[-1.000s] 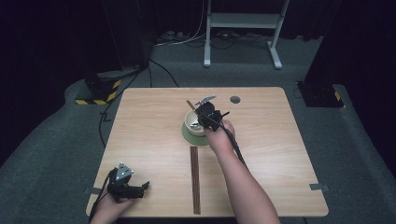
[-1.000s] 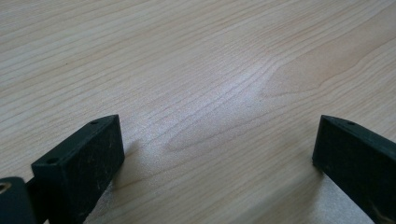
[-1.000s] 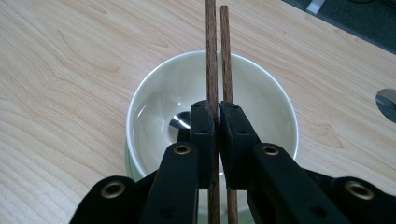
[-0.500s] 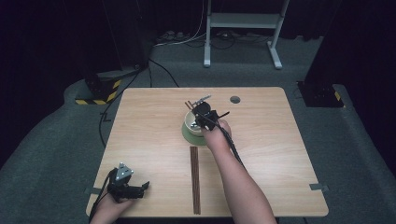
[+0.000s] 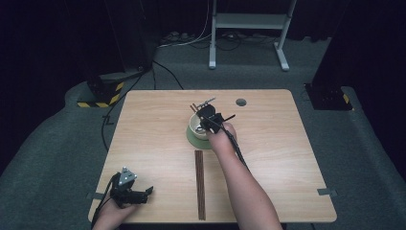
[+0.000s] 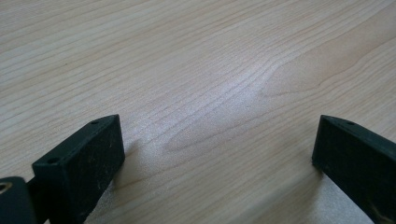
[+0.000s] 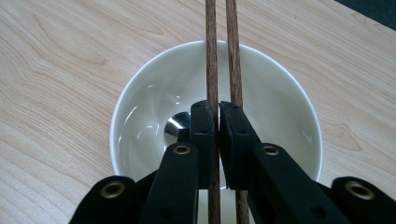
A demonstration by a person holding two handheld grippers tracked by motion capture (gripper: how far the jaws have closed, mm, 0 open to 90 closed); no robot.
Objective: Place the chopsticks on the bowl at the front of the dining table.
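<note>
On pale wooden table, right gripper jaws pinch seemingly 1 chopstick; left gripper spread.

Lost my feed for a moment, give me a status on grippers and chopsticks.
Right gripper shut on chopsticks over the white bowl. Metal spoon in the bowl. Left gripper open, idle on the table. Second chopstick pair lies nearer the person.

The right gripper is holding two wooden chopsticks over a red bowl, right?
Not quite: the bowl is white, not red, as the right gripper view shows. The right gripper does hold chopsticks over it, though only one clearly sits between its jaws.
</note>
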